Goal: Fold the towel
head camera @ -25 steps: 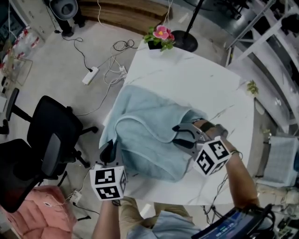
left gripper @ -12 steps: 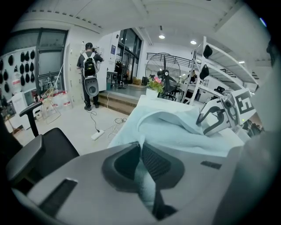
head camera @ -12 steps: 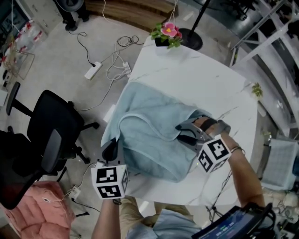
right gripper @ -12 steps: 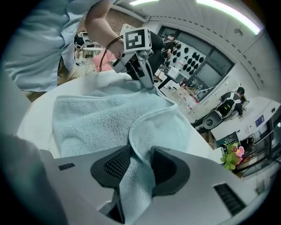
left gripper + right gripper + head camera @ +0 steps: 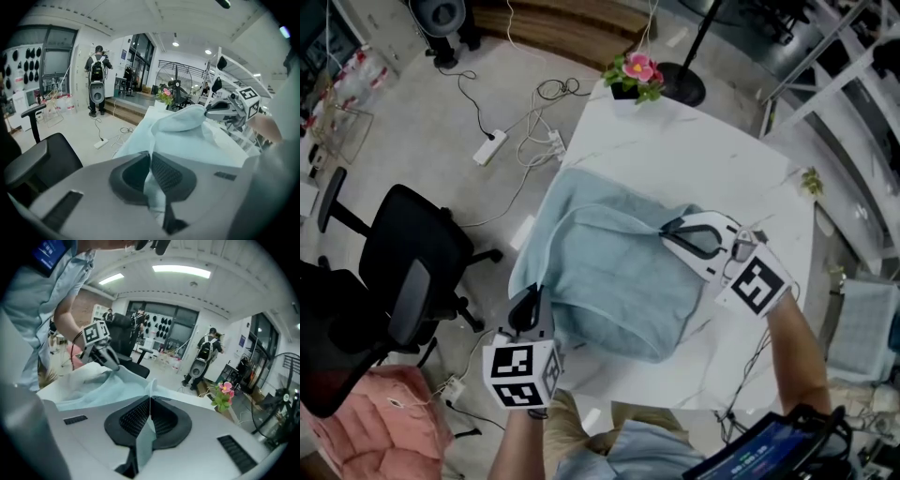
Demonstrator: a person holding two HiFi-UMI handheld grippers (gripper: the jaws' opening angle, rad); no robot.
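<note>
A light blue towel (image 5: pixel 619 272) lies rumpled on the white marble table (image 5: pixel 694 159), its left side hanging over the table's edge. My left gripper (image 5: pixel 528 305) is at the towel's near left corner. In the left gripper view its jaws (image 5: pixel 151 161) have just been closing and now pinch a fold of towel (image 5: pixel 152 187). My right gripper (image 5: pixel 667 230) is above the towel's right part, holding an edge lifted off the pile. Its jaws (image 5: pixel 150 401) have just closed on a thin strip of towel (image 5: pixel 108 385).
A potted pink flower (image 5: pixel 633 75) stands at the table's far edge. Black office chairs (image 5: pixel 403 272) stand left of the table, with a power strip and cables (image 5: pixel 492 145) on the floor. A pink cushion (image 5: pixel 384 422) lies near left. A person with a backpack (image 5: pixel 97 70) stands far off.
My right gripper has shut on the towel's edge and risen, drawing it up and to the right. My left gripper has stayed at the near left corner.
</note>
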